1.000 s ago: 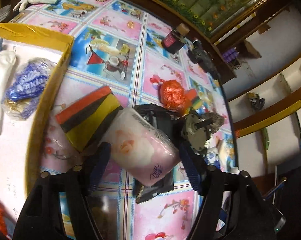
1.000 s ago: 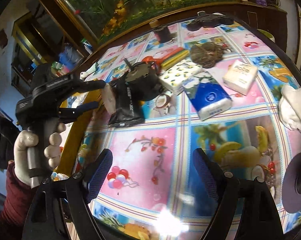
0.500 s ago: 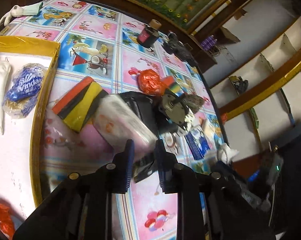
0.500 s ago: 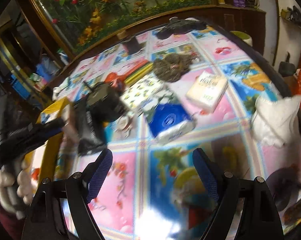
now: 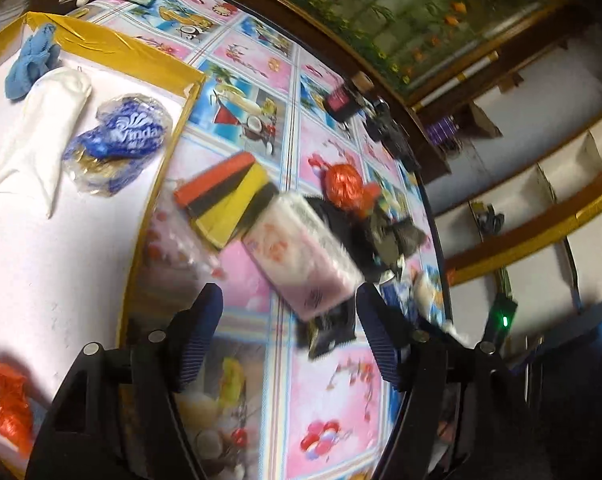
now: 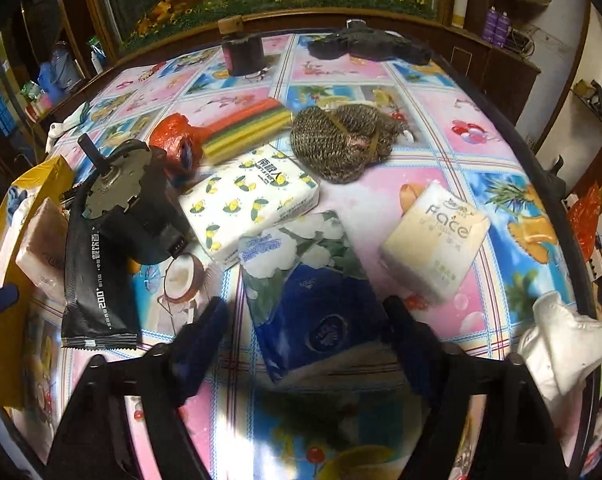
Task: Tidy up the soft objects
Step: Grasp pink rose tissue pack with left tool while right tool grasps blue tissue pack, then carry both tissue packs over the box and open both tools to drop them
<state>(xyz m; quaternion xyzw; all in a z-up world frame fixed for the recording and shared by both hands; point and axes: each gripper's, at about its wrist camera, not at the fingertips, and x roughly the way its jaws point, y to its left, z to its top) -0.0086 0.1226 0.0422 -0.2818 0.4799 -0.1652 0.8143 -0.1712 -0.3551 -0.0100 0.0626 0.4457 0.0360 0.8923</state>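
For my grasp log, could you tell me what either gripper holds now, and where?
Nothing: the left gripper and right gripper are both open, jaws apart above the table.

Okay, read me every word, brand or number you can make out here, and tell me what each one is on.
"Vinda": blue crinkled wrapper in the yellow-edged box.
"Face": cream tissue pack.
"200": black sachet; its Chinese characters are too small.
Lemon-print tissue pack: Chinese brand, unreadable.
Blue floral pack: lettering blurred.

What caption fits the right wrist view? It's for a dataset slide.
Open right gripper poised over a blue-and-white tissue pack among soft packs on a floral tablecloth.
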